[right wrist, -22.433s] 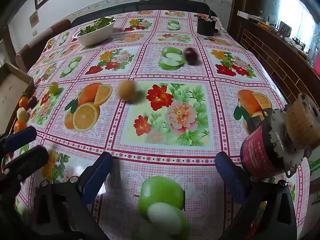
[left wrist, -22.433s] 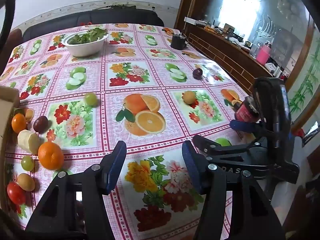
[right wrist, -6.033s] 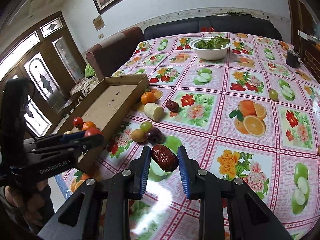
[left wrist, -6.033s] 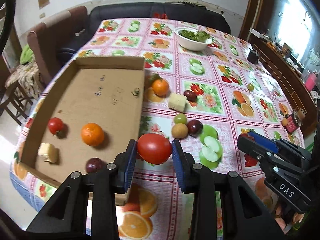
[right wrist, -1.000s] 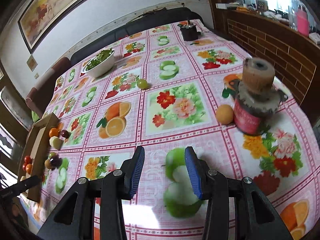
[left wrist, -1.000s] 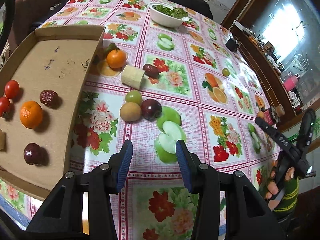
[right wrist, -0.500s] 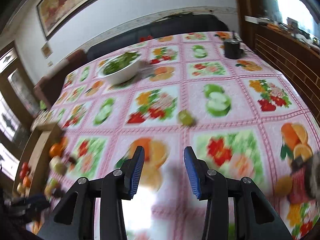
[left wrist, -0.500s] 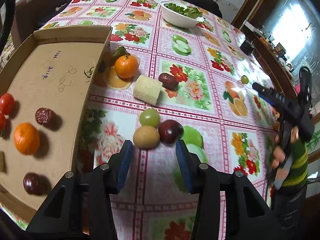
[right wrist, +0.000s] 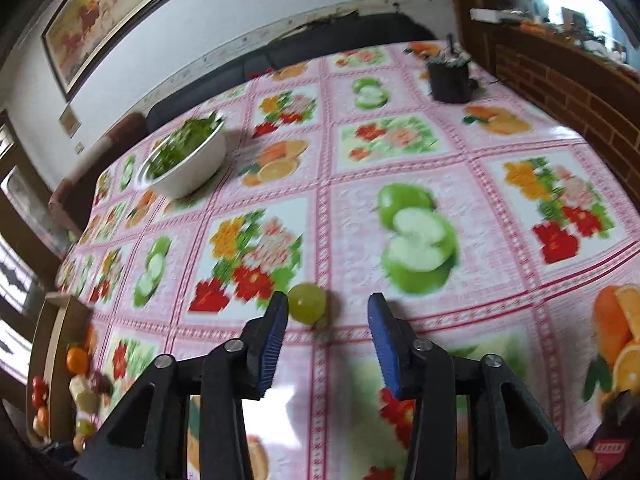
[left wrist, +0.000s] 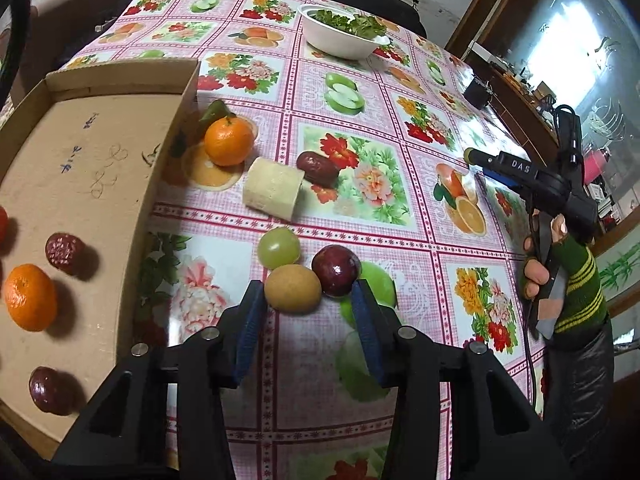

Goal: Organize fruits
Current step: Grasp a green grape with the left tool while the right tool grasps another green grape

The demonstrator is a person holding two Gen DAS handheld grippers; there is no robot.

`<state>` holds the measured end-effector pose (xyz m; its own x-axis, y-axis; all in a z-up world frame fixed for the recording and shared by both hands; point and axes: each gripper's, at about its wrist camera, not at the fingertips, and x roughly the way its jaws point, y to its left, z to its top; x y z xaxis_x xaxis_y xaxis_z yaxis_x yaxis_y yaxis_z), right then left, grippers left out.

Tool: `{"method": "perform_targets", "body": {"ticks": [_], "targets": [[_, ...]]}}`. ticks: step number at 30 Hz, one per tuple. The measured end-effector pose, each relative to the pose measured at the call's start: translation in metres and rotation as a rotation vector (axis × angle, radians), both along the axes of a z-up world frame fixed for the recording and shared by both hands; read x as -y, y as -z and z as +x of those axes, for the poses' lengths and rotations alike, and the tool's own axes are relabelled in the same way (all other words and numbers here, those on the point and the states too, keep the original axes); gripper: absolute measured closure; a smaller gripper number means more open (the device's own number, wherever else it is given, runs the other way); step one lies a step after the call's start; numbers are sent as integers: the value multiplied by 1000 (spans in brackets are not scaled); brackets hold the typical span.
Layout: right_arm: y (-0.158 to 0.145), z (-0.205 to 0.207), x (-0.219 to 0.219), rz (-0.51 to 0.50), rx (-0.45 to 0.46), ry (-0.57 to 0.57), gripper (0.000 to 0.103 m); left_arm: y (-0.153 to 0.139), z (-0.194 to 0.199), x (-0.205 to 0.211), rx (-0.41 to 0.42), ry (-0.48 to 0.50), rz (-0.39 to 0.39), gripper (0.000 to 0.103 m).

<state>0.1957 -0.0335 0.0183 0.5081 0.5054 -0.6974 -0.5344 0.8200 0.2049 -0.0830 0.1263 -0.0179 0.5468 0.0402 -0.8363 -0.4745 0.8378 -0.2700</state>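
Observation:
My left gripper (left wrist: pixel 308 304) is open, its blue pads either side of a brown kiwi-like fruit (left wrist: pixel 293 289) and a dark plum (left wrist: pixel 335 270), with a green grape (left wrist: pixel 279 245) just beyond. An orange (left wrist: pixel 229 141), a pale cut chunk (left wrist: pixel 273 193) and a red date (left wrist: pixel 317 165) lie further off. The cardboard box (left wrist: pixel 100 152) at left holds an orange (left wrist: pixel 29 297), a date (left wrist: pixel 63 248) and a plum (left wrist: pixel 47 390). My right gripper (right wrist: pixel 328 318) is open, a green grape (right wrist: pixel 307 302) lying close to its left finger.
A white bowl of greens (left wrist: pixel 345 34) stands at the table's far end, also in the right wrist view (right wrist: pixel 184 160). A black cup (right wrist: pixel 449 77) stands far right. The right gripper and hand (left wrist: pixel 540 200) show at the table's right edge. The tablecloth has printed fruit pictures.
My left gripper has moved forward onto the kiwi-like fruit and plum. My right gripper has swept across the table to the lone green grape.

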Motion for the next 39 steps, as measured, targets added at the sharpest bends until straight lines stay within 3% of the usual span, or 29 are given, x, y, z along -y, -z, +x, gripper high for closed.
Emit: {"method": "perform_targets", "body": {"ticks": [2, 3, 5, 6, 16, 17, 19, 22, 29, 30, 31, 39], "targets": [[0, -5, -3, -19, 18, -7, 62, 0, -3, -2, 2, -7, -2, 73], [0, -7, -5, -28, 19, -14, 67, 2, -3, -3, -6, -9, -11, 101], [0, -9, -8, -35, 24, -33, 80, 4, -5, -7, -4, -11, -39, 100], [0, -12, -10, -45, 28, -43, 82, 4, -7, -6, -3, -15, -34, 100], [-4, -35, -8, -35, 51, -68, 82, -6, -7, -4, 17, -17, -14, 100], [-5, -37, -7, -31, 48, -70, 82, -7, -6, -5, 18, -18, -18, 97], [-6, -45, -4, -14, 37, -82, 82, -5, -2, -7, 14, -22, -36, 76], [-5, -59, 1, 14, 18, -97, 82, -4, 9, -8, 9, -25, -26, 67], [-3, -84, 2, 68, -20, -138, 82, 2, 34, -11, -6, -55, 22, 67], [-3, -86, 1, 70, -21, -143, 82, 2, 36, -13, -9, -61, 29, 73], [-3, -87, 0, 72, -22, -146, 82, 3, 37, -13, -14, -61, 31, 86], [-20, -114, 2, 115, -5, -183, 82, -14, 13, 0, 18, -40, 49, 86]]}}
